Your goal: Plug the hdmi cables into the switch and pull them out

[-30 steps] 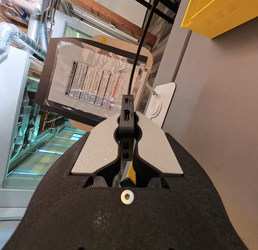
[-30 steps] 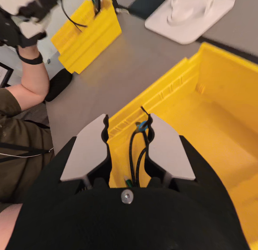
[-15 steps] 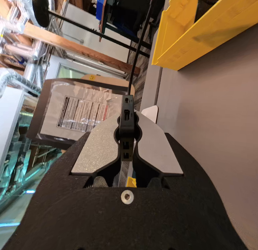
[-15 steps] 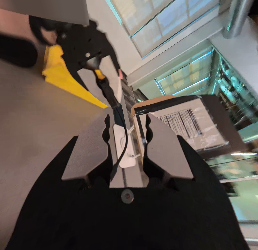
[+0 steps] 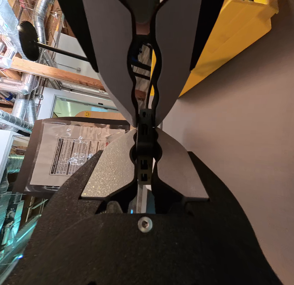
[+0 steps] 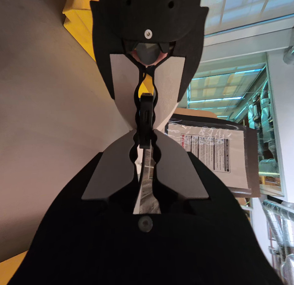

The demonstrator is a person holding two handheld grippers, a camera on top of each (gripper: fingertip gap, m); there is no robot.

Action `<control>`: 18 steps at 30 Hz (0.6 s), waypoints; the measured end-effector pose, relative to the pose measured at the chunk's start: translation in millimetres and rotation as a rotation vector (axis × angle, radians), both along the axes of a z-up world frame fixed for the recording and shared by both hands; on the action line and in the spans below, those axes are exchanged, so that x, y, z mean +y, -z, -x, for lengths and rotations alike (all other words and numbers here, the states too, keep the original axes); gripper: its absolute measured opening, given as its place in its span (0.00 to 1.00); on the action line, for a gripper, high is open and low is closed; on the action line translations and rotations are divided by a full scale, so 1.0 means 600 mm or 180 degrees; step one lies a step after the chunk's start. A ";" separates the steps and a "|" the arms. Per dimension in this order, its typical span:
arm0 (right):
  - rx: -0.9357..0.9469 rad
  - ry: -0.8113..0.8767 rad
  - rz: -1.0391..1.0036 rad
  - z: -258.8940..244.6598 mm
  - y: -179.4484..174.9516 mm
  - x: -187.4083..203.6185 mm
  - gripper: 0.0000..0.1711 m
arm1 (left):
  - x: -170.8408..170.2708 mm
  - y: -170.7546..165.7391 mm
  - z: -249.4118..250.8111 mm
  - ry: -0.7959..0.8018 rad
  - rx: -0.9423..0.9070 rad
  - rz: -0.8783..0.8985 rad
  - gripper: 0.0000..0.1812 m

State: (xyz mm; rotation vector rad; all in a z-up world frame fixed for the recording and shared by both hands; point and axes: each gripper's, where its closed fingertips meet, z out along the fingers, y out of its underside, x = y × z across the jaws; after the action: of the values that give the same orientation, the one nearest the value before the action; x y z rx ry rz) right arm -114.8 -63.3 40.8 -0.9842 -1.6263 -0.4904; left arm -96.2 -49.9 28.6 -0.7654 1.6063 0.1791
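While the left gripper clamps the switch mid-body above the counter, the right gripper faces it tip to tip, jaws closing around its far end, apparently empty.

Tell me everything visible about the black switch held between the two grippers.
The switch is a slim, matte black, plastic-looking bar, held off the grey table. Several port openings line its narrow edge. The left gripper is shut on its middle. The right gripper faces it tip to tip, its fingertips around the switch's other end. A thin black cable leaves that end.
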 end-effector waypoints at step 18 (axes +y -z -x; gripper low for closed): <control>0.0199 0.1966 0.1549 -0.480 0.148 0.175 0.09 | 0.074 -0.118 0.125 -0.0588 -0.0940 0.0901 0.23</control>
State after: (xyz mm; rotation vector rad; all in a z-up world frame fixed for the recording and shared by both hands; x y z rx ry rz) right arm 173.2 41.8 -48.2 -1.8708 -1.3907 -0.4688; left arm -171.3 -5.7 99.3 -1.1065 1.2937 -0.0311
